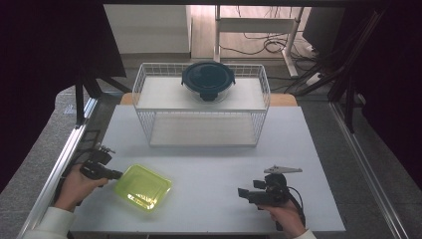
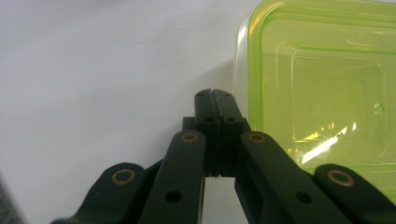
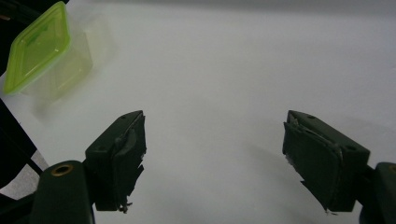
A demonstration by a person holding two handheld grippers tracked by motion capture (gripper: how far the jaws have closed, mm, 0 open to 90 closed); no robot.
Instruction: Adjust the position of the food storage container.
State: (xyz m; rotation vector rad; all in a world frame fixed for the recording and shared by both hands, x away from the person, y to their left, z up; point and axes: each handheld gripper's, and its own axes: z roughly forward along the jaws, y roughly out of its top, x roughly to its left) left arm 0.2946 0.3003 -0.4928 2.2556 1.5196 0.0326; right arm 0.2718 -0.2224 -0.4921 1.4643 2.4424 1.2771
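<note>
Green-lidded container point(image 1: 143, 187): near left edge of table point(image 1: 214, 149). Left gripper point(image 1: 117, 175): jaws together, empty, just beside container's corner. Right gripper point(image 1: 241, 192): jaws apart, well clear. Risk: closed tips shoving container aside instead of grasping.

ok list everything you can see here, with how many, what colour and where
container: one, clear with a lime green lid, near left of the table, beside the left gripper
bowl: one, clear glass with a dark blue lid, on the top shelf of the rack
rack: one, white wire, two shelves, far middle of the table
table: one, white top
left gripper: one, black, jaws closed with nothing between them, at the container's edge
right gripper: one, black, jaws wide apart over bare table, near right
hands: two, left hand and right hand, each holding a gripper, white sleeves
</note>
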